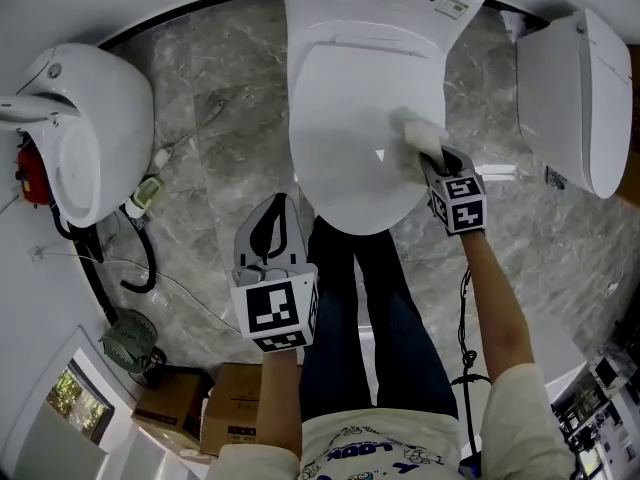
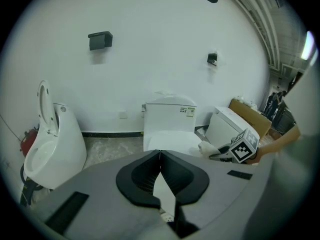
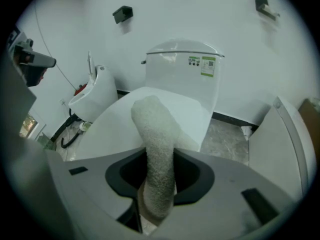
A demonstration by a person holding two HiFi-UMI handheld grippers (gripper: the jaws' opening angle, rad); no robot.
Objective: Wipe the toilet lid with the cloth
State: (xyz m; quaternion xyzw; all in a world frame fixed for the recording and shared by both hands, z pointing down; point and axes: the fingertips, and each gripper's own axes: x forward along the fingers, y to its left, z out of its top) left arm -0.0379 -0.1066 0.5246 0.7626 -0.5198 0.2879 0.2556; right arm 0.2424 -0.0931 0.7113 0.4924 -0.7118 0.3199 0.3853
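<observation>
Cloth is clamped in right gripper, pressed at toilet lid right edge | lid surface open leftward | left gripper closed, nothing held.

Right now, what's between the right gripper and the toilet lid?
The cloth: the right gripper clamps it, and its free end lies on the toilet lid, clearest in the right gripper view.

White cloth bunched, apparently touching closed white toilet lid, right side
</observation>
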